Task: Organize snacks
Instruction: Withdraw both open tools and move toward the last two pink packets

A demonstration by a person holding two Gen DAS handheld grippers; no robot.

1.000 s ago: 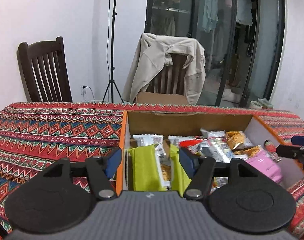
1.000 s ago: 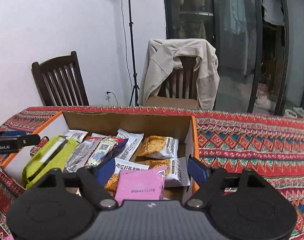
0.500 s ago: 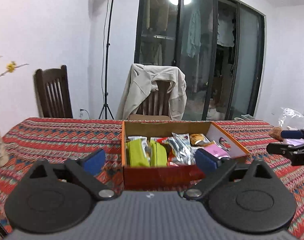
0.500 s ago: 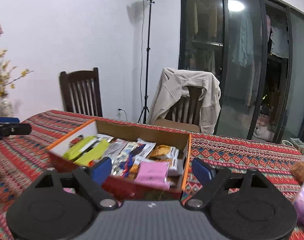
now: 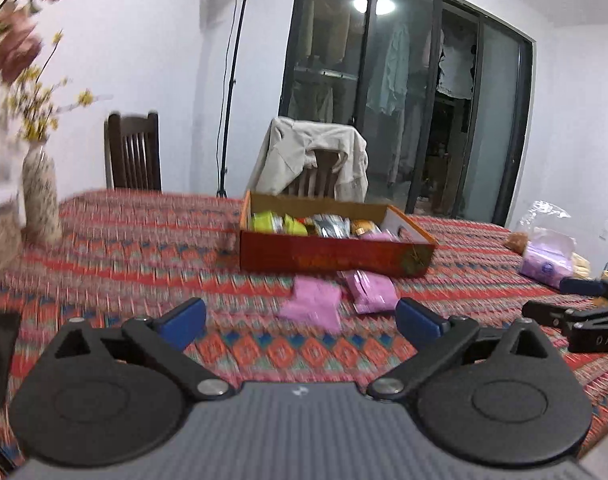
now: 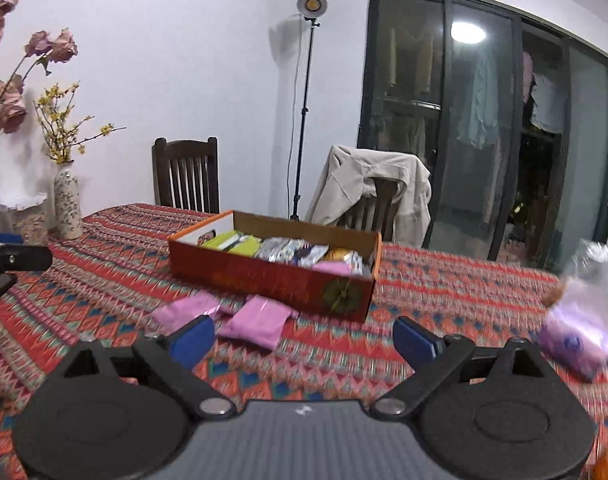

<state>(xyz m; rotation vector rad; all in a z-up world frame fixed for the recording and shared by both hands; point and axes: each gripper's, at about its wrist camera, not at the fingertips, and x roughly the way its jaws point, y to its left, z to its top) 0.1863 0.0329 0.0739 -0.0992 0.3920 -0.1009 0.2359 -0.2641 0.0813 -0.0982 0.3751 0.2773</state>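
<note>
An orange-red cardboard box (image 5: 336, 258) (image 6: 271, 280) stands in the middle of the patterned tablecloth, filled with green, silver, orange and pink snack packets. Two pink packets (image 5: 314, 306) (image 5: 374, 292) lie on the cloth just in front of it, and the right wrist view shows them too (image 6: 187, 310) (image 6: 259, 322). My left gripper (image 5: 299, 318) hangs well back from the box, its jaws opening wide with nothing between them. My right gripper (image 6: 306, 340) is equally far back, jaws opening and holding nothing. Each gripper shows at the edge of the other's view (image 5: 576, 308) (image 6: 7, 258).
A patterned vase (image 5: 39, 196) (image 6: 67, 208) with flowers stands at the table's left end. A plastic bag with a purple pack (image 5: 546, 258) (image 6: 576, 340) lies at the right. Two wooden chairs, one draped with a beige jacket (image 6: 372, 188), and a lamp stand are behind the table.
Both grippers have pulled far back from over the box and their jaws have spread wider. The two pink packets on the cloth have come into view.
</note>
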